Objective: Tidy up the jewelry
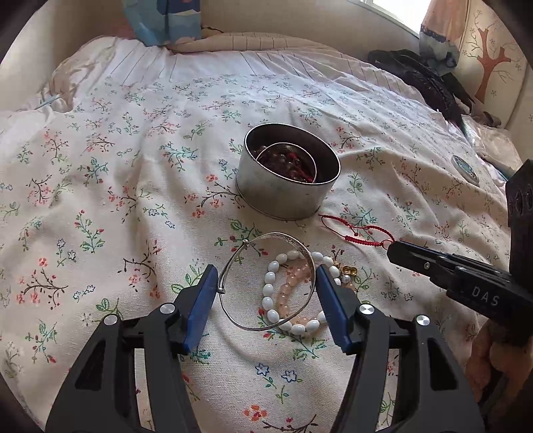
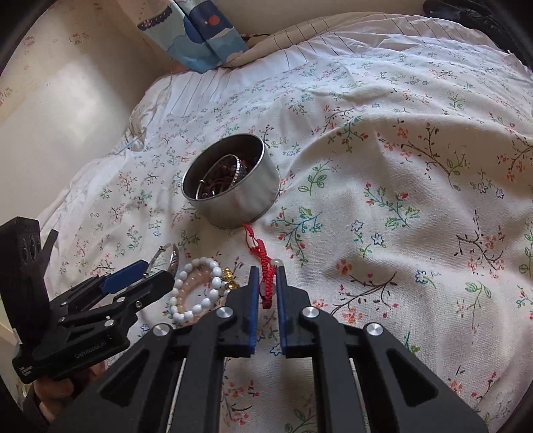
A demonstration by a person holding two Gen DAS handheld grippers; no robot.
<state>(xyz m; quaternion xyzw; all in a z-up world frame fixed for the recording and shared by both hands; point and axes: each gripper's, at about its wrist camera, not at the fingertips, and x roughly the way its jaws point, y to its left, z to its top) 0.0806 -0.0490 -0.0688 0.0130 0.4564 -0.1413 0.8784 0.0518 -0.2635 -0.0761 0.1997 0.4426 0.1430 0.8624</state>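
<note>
I'm over a bed with a floral quilt (image 1: 133, 186); cream wall (image 2: 66, 110) behind, blue patterned curtain (image 1: 166, 20), daylight from the window (image 1: 393, 13) at upper right.

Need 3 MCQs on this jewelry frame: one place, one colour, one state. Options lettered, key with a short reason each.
1. Where does the silver bangle lie?
A. inside the tin
B. on the bedspread, partly over the white bead bracelet
C. on the dark clothes by the wall

2. What colour is the cord bracelet between the right gripper's fingers?
A. red
B. green
C. white

3. How does the left gripper stand?
A. shut on the tin
B. shut on the cord bracelet
C. open, its fingers either side of the bangle

Key:
1 B: the bangle rests on the floral bedspread, crossing the white bead bracelet, in front of the tin.
2 A: the braided cord is red in both views.
3 C: a wide gap shows between its blue pads, and neither presses on the bangle.
</note>
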